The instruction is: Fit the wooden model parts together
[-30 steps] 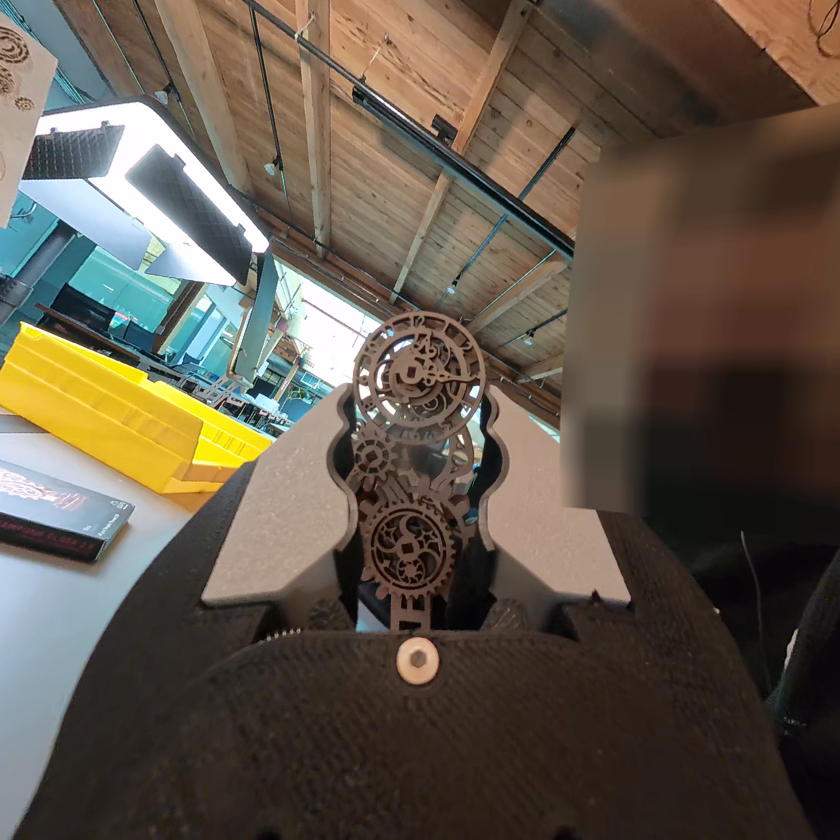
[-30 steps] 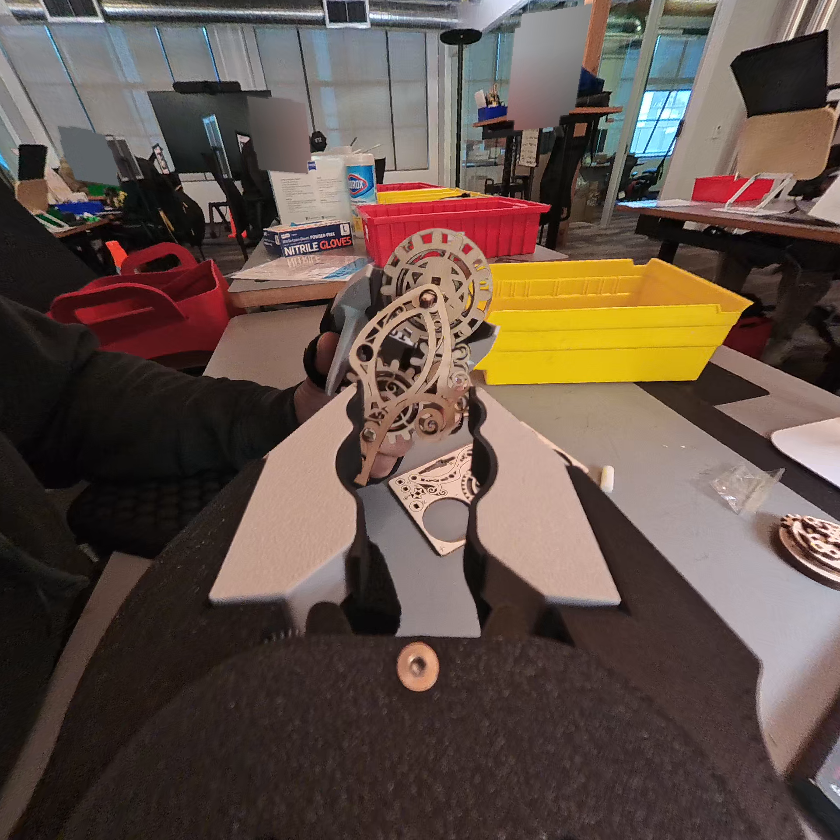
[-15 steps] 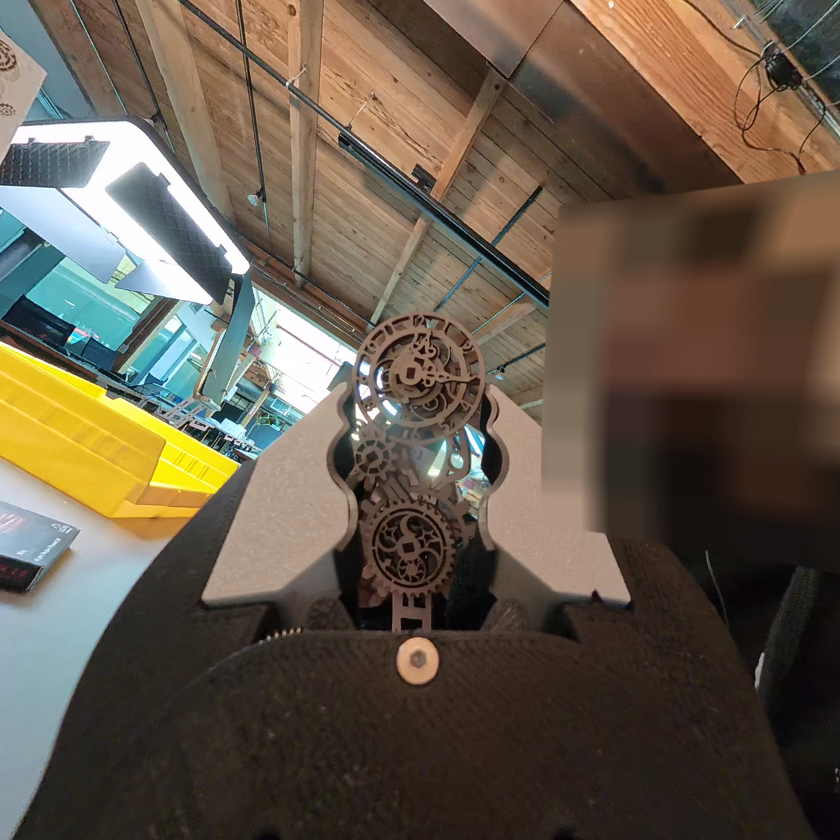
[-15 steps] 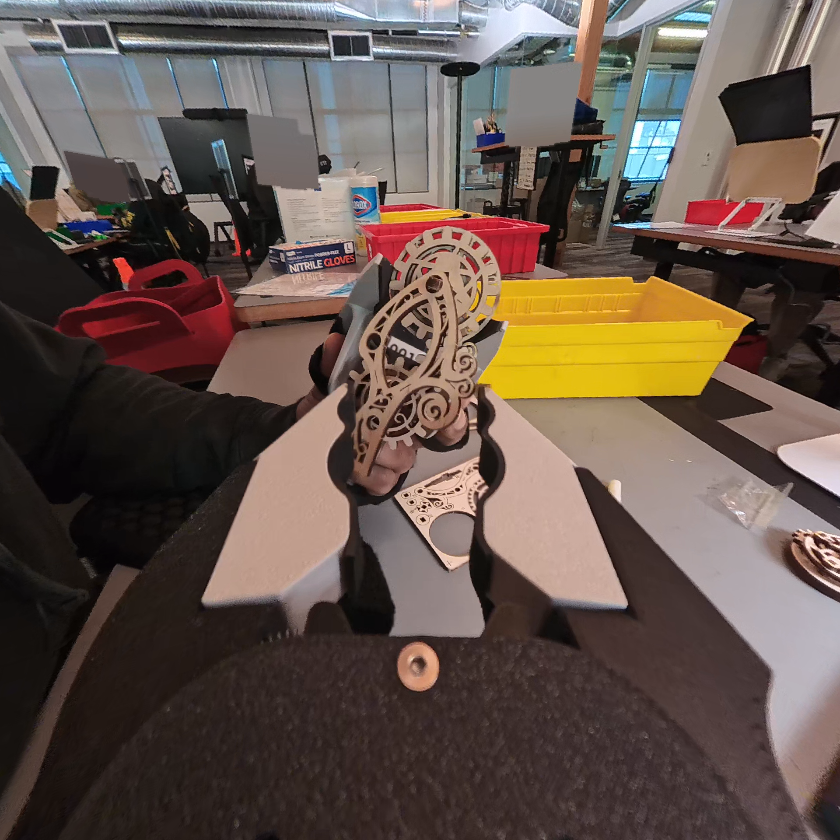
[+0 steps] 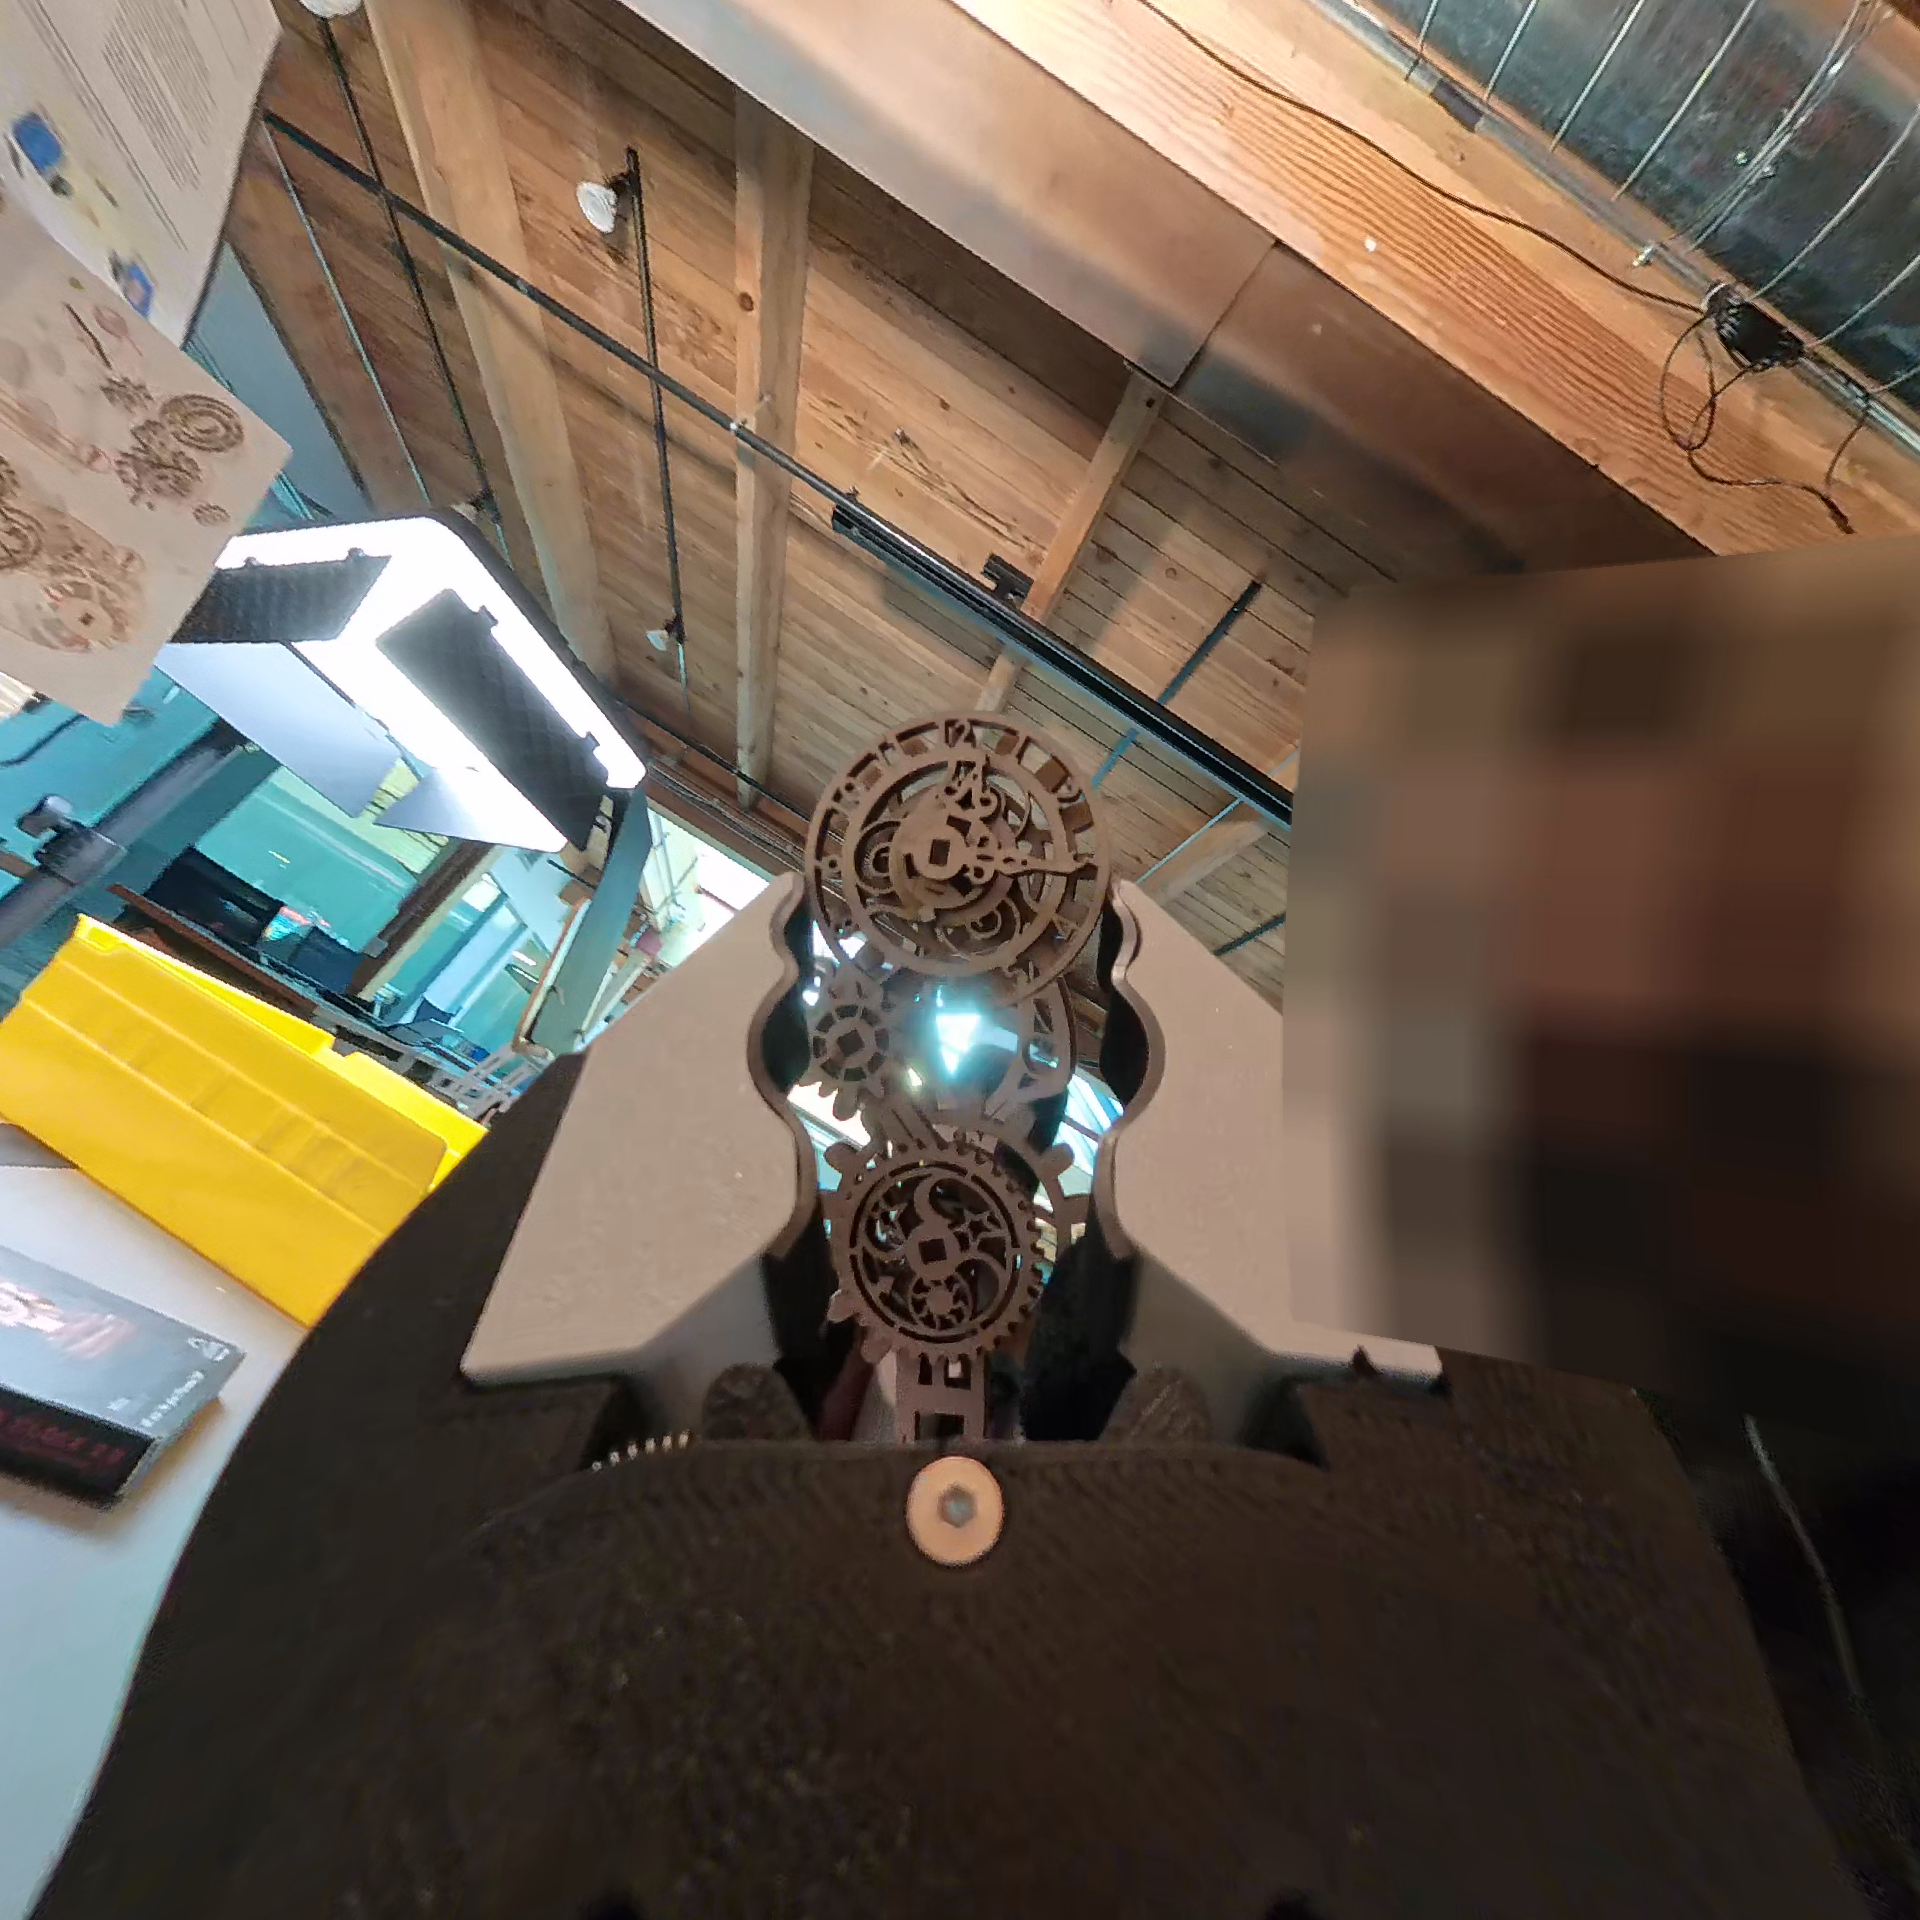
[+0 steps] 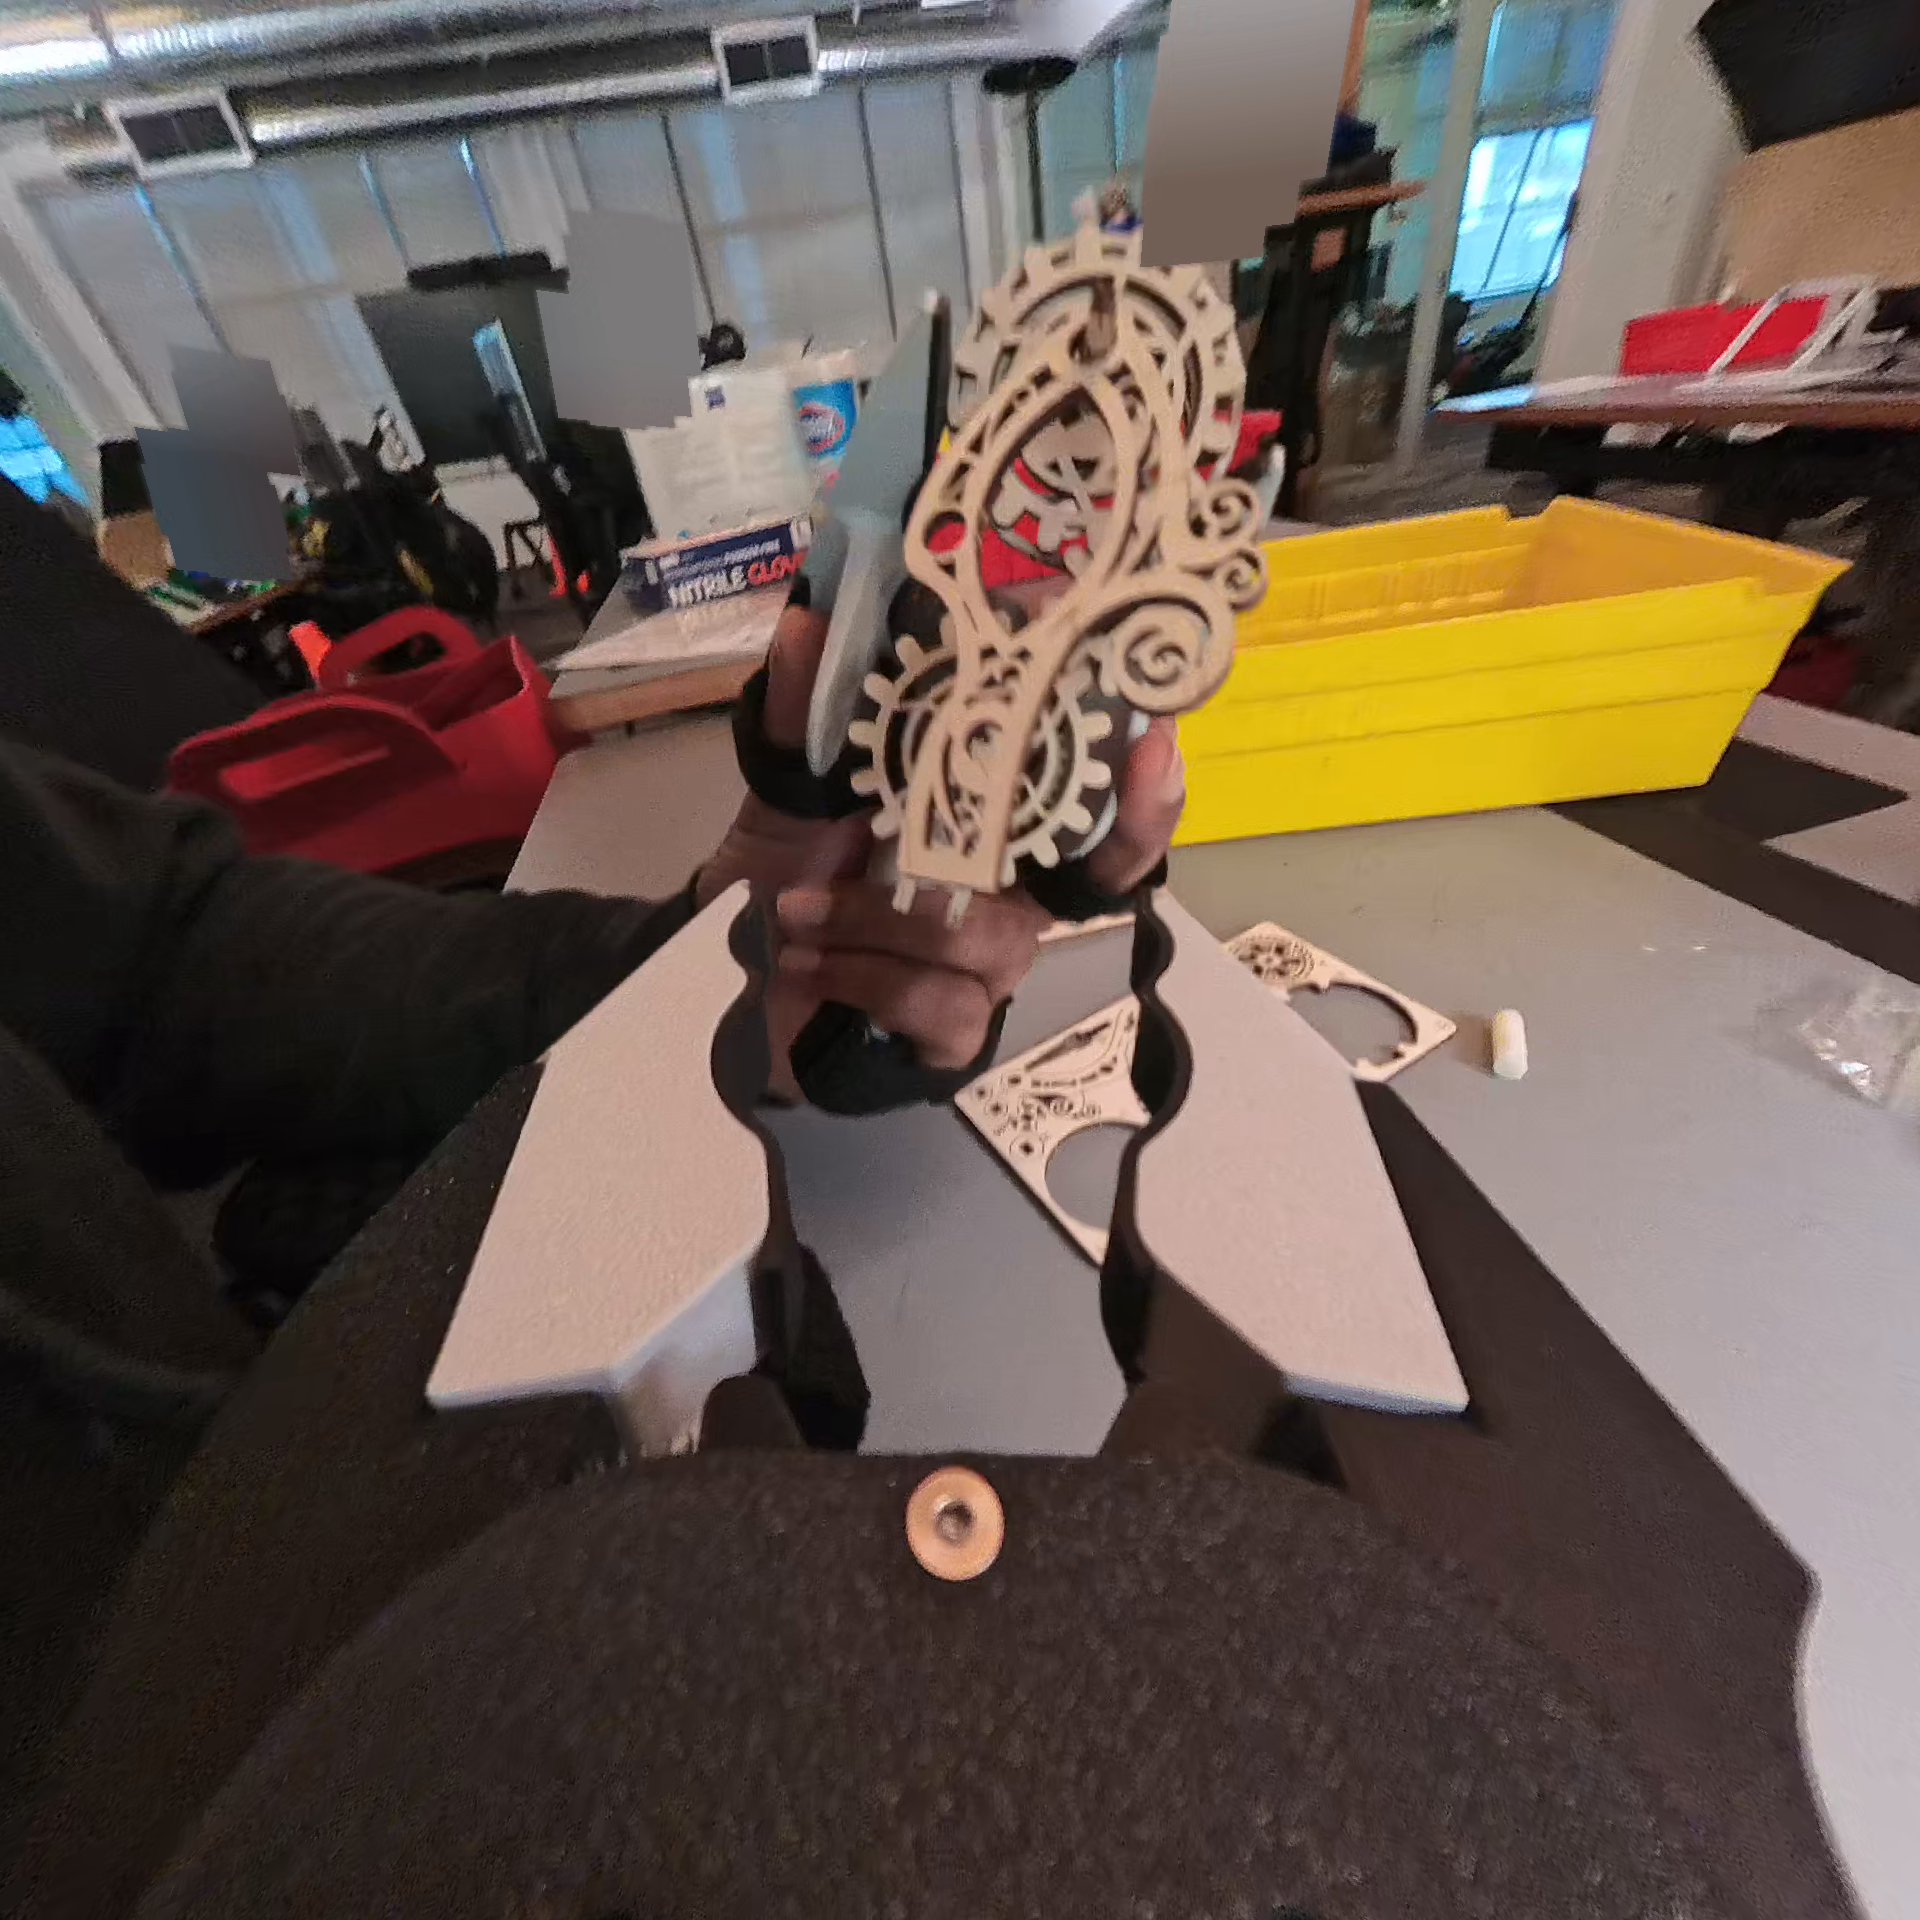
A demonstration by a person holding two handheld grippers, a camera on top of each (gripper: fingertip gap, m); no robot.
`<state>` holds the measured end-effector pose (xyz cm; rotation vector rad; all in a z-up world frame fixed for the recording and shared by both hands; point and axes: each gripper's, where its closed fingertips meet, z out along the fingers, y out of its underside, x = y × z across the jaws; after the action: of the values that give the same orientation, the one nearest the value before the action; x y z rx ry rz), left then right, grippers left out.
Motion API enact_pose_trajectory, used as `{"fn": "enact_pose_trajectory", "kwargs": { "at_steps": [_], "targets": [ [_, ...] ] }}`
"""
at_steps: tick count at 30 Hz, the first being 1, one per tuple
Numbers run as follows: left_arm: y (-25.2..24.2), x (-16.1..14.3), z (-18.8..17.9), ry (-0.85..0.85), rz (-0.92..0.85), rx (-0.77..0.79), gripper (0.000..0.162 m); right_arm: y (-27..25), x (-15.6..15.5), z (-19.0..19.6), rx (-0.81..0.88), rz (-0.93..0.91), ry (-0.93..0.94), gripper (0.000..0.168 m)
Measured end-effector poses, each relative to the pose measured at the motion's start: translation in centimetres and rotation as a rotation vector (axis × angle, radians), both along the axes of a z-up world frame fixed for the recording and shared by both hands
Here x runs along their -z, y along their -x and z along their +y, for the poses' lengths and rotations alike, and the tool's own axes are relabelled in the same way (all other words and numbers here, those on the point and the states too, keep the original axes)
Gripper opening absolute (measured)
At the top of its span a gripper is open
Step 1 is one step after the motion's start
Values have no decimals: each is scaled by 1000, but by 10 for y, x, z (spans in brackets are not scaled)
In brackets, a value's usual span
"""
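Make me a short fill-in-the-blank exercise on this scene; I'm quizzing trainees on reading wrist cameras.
1. The wooden clock model is clamped in the ____ claw.
2. The right claw is open and holds ____.
3. The big bin on the table is coloured ____.
4. Two flat wooden sheets with round cut-outs lie on the ____.

Missing words: left; nothing; yellow; table

On my worktop (image 6: 1662, 1195) sits a yellow bin (image 6: 1475, 675), a red tote (image 6: 353, 758) beyond its edge, a dark box (image 5: 94, 1392) nearby.
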<state>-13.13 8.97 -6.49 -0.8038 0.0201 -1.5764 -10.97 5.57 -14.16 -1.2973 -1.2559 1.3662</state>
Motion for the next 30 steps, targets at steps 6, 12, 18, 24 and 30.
{"fn": "enact_pose_trajectory", "kwargs": {
  "at_steps": [6, 12, 18, 24, 30],
  "targets": [
    [-5, -8, 2, -25, -17, -77, 53, 11, -20, 9, 63, 44, 65, 63],
    [-9, -13, -5, -69, 18, -87, 54, 8, -21, 1, -4, 35, 121, 54],
    [-22, -10, -7, -68, 117, -87, 54, -7, -20, 4, -29, 15, 89, 45],
    [-44, 9, -5, -29, 361, -74, 53, -39, -12, 9, -96, -62, 69, 46],
    [-68, 44, -11, -3, 744, -5, 53, -78, 3, 8, -192, -177, 92, 46]
  ]
}}
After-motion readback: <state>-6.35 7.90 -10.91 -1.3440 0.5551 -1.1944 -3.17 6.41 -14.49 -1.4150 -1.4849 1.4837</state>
